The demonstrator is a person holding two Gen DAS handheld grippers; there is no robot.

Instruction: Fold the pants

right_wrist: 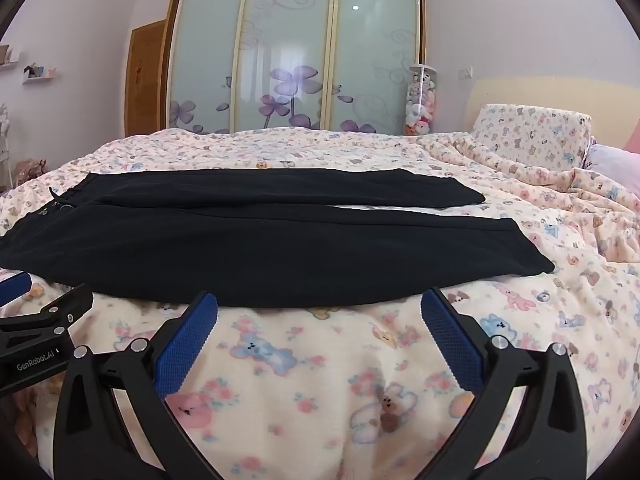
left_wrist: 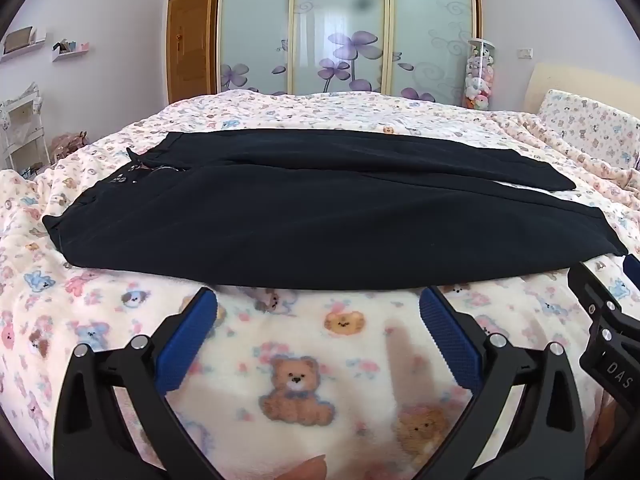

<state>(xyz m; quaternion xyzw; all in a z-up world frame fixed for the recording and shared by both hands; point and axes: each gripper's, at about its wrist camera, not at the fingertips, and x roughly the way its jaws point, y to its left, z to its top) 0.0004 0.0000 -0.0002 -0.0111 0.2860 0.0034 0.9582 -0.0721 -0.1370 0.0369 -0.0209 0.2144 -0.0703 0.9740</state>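
Black pants [left_wrist: 312, 216] lie flat on the bed, waist to the left, the two legs stretched to the right; they also show in the right wrist view [right_wrist: 256, 248]. My left gripper [left_wrist: 318, 304] is open and empty, just in front of the near edge of the near leg. My right gripper [right_wrist: 319, 304] is open and empty, also just short of that near edge, further toward the leg ends. The right gripper shows at the right edge of the left wrist view [left_wrist: 608, 320], and the left gripper at the left edge of the right wrist view [right_wrist: 44, 320].
The bed is covered by a cream teddy-bear blanket [left_wrist: 296, 376]. Pillows [right_wrist: 532, 136] lie at the right by the headboard. A wardrobe with frosted flower doors [left_wrist: 344, 28] stands behind the bed, with a tube of plush toys [left_wrist: 480, 76] beside it.
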